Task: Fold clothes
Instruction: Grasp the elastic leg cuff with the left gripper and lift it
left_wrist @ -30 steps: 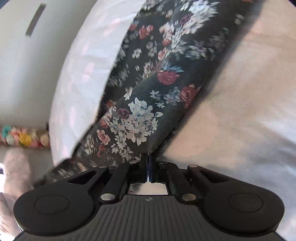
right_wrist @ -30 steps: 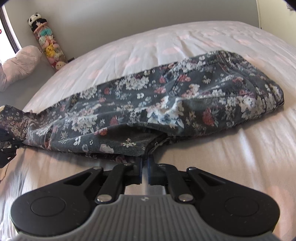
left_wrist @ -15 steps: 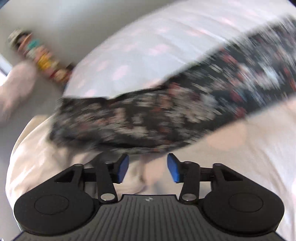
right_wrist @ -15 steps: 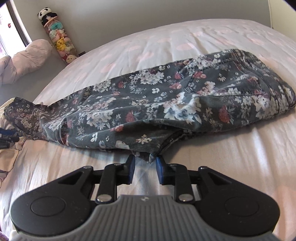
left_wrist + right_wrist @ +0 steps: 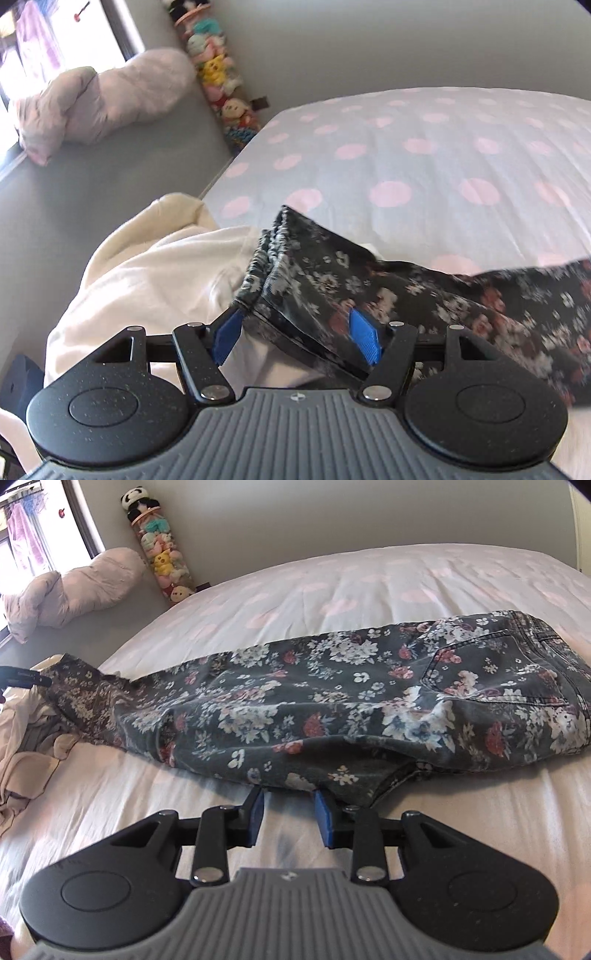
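The floral trousers (image 5: 332, 701) lie folded lengthwise across the bed (image 5: 369, 583), the waist and back pocket to the right and the leg ends running off to the left, where they reach a heap of cream clothes (image 5: 22, 738) at the bed's edge. The right gripper (image 5: 288, 812) sits low over the sheet at the near edge of the trousers, about mid-length; its jaws stand moderately apart with bare sheet between the blue pads (image 5: 255, 816), and the tips touch or slip just under the fabric's edge without clamping it. In the left wrist view, the left gripper (image 5: 295, 332) is at the leg ends: its jaws are wide apart, and the hem of the trousers (image 5: 314, 284) lies between them, draped over the right finger so that the blue pad (image 5: 364, 336) shows in front of the cloth. The pads do not press together on the fabric, so nothing is held. The cream clothes (image 5: 155, 273) lie just left of the hem, touching it. Beyond the bed, a pink bundle (image 5: 99, 99) rests on a grey surface, and a column of soft toys (image 5: 218, 70) stands against the wall.
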### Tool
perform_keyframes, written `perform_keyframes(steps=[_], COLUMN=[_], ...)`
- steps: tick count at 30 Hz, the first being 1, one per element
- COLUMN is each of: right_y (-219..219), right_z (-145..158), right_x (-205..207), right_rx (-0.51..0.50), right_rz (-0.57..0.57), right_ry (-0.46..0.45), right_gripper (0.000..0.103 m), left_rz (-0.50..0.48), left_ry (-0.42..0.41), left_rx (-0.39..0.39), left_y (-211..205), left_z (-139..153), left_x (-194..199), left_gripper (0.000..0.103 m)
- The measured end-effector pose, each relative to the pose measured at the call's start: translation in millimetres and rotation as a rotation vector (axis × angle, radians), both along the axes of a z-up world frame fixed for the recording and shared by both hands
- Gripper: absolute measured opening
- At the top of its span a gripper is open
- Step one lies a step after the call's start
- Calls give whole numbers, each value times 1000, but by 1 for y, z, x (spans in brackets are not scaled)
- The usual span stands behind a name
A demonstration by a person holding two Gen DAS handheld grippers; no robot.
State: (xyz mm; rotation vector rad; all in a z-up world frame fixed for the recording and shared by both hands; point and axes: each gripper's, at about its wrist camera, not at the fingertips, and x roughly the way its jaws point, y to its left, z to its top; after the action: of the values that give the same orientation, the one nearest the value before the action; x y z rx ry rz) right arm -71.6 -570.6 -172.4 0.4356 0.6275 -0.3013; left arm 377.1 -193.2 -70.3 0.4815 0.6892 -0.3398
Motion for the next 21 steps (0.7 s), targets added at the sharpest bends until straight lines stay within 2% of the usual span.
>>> perform_keyframes(steps=[7, 8, 9, 10, 12, 17, 21], right_y=[-5, -6, -6, -7, -9, -12, -16], right_z=[-5, -6, -7, -8, -9, -9, -3], right_x=[6, 8, 9, 11, 12, 11, 4], right_rx=[-2, -1, 0, 5, 15, 31, 35], right_rz=[7, 12, 14, 14, 13, 4, -22], right_ry=[-14, -11, -8, -5, -5, -25, -54], right_gripper=[38, 39, 41, 41, 41, 41, 41], left_rz=[16, 15, 15, 14, 13, 11, -73], left_ry=[-6, -8, -11, -13, -17, -28, -58], left_rx=[-11, -13, -15, -16, -20, -29, -84], left_y=[-2, -3, -3, -4, -5, -7, -30], left_z=[6, 8, 9, 10, 13, 20, 53], left_x=[6, 6, 5, 5, 5, 5, -28], left_gripper=[63, 56, 42, 41, 25, 20, 19])
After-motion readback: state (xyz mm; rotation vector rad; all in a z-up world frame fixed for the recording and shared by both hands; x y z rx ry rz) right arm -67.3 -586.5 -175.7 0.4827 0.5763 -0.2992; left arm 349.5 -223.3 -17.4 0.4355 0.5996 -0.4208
